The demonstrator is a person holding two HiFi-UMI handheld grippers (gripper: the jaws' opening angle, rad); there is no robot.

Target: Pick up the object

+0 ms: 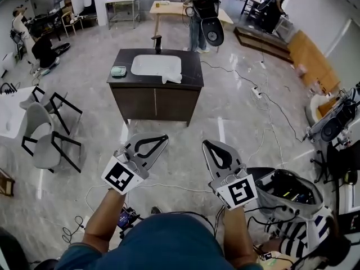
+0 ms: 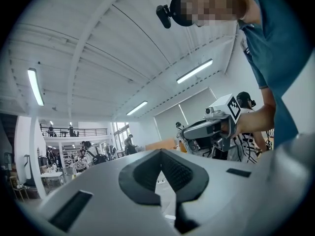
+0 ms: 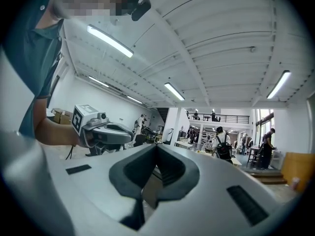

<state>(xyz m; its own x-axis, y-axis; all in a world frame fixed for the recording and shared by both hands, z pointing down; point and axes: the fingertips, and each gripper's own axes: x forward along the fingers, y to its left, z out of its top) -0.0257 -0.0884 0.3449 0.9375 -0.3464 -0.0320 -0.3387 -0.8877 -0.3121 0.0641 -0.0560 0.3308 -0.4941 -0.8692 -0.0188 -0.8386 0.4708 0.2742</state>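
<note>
Head view showed the left gripper [image 1: 163, 138] and the right gripper [image 1: 206, 143] held side by side above the floor [image 1: 236, 111], each with its jaws pressed together and nothing between them. Well ahead of both pairs of jaws stood a dark cabinet [image 1: 155, 103]. Its tabletop [image 1: 191, 66] carried a small green object [image 1: 118, 71], ahead and to the left of the left jaws, just beside a white basin [image 1: 154, 64]. A white cloth [image 1: 172, 78] lay at the basin's near right corner, almost straight ahead of the left jaws. Both gripper views showed the tips closed and empty.
</note>
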